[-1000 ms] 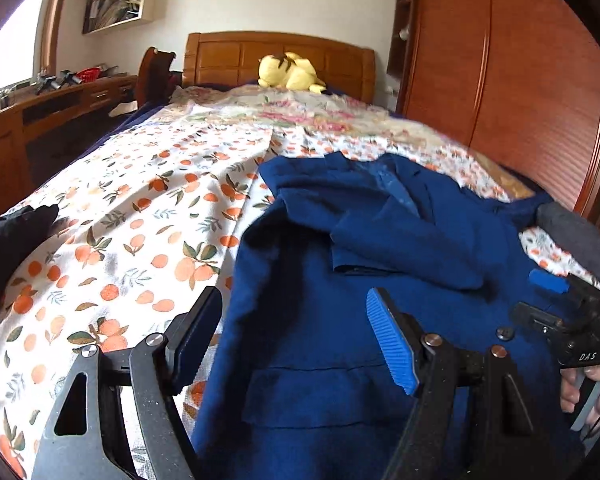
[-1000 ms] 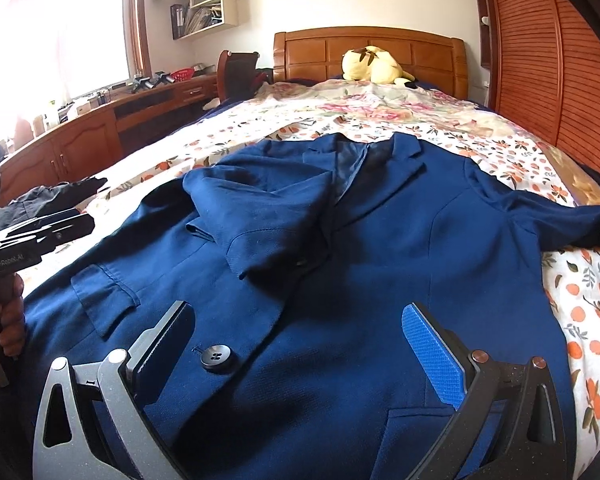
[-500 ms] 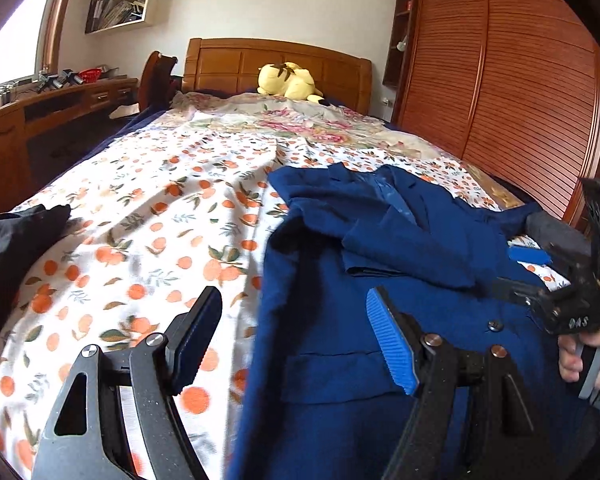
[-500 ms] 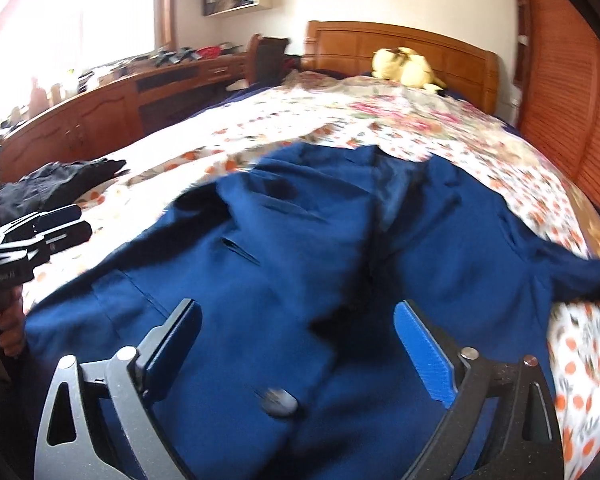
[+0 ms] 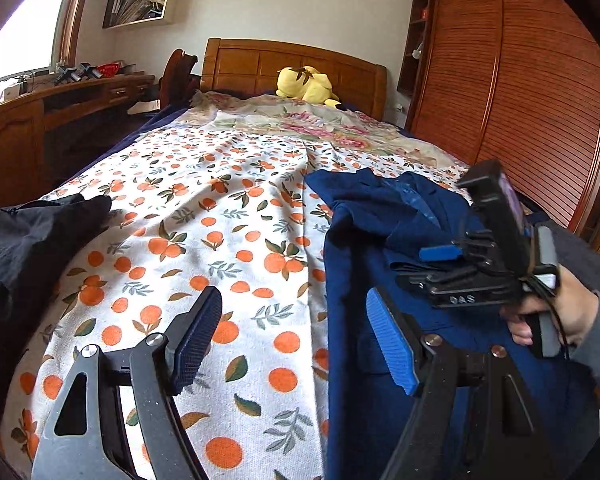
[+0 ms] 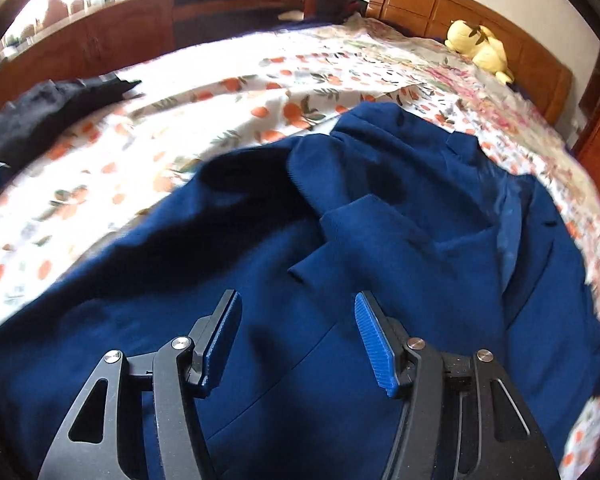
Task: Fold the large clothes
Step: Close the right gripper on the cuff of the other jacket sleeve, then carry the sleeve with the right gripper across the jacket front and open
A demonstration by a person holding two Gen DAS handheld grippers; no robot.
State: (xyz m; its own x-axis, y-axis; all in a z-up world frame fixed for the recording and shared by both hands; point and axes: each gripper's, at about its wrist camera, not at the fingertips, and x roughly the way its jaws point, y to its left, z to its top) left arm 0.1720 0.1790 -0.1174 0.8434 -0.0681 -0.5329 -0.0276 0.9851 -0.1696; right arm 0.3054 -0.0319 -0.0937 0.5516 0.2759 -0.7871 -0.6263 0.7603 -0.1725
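Observation:
A navy blue blazer [image 6: 380, 240] lies spread on the orange-print bedspread [image 5: 228, 248], one sleeve folded across its front; it also shows in the left wrist view [image 5: 364, 320]. My left gripper [image 5: 296, 336] is open and empty, low over the bedspread at the blazer's left edge. My right gripper [image 6: 298, 336] is open and empty, hovering just above the blazer's front. It also shows in the left wrist view [image 5: 436, 264], held by a hand over the blazer.
A black garment [image 5: 24, 248] lies at the bed's left edge, also in the right wrist view [image 6: 40, 108]. A yellow plush toy [image 5: 306, 84] sits by the wooden headboard [image 5: 260, 64]. A wooden desk [image 5: 40, 120] runs along the left, a wardrobe [image 5: 520, 100] on the right.
My left gripper has shifted left, now over bedspread rather than blazer. My right gripper has swung left and tilted down over the blazer, its jaws narrower than before.

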